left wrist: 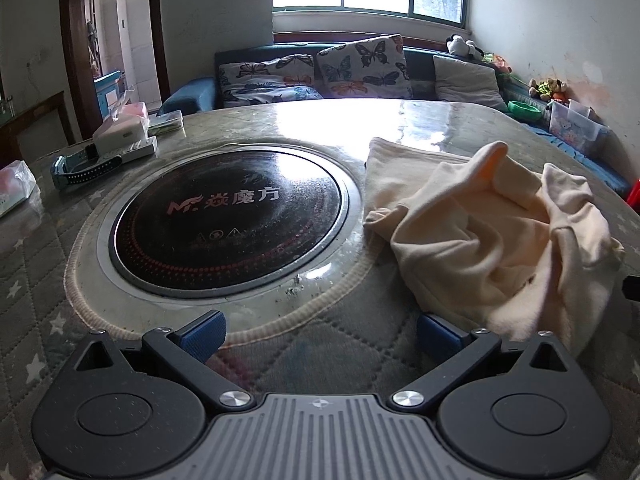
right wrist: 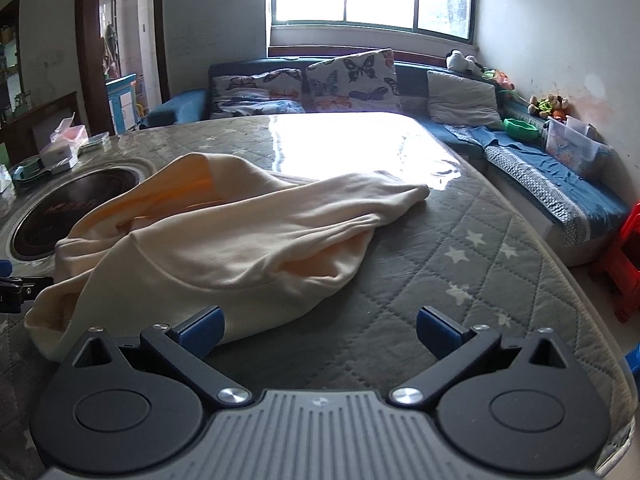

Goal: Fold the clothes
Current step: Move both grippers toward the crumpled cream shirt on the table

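A cream sweatshirt (left wrist: 496, 236) lies crumpled on the quilted table cover, to the right of the round hotplate. My left gripper (left wrist: 320, 334) stands open over bare quilt, its right finger just beside the garment's near edge. In the right wrist view the same cream sweatshirt (right wrist: 240, 248) spreads ahead and to the left, one sleeve reaching toward the glare. My right gripper (right wrist: 320, 330) is open with nothing between its fingers; its left fingertip (right wrist: 204, 330) sits at the hem, and I cannot tell whether it touches.
A black round hotplate (left wrist: 228, 216) is set into the table (right wrist: 480, 264). Boxes, a watch (left wrist: 84, 164) and packets crowd the far left edge. A blue sofa with butterfly cushions (left wrist: 360, 68) runs behind; a red stool (right wrist: 628, 264) stands right of the table.
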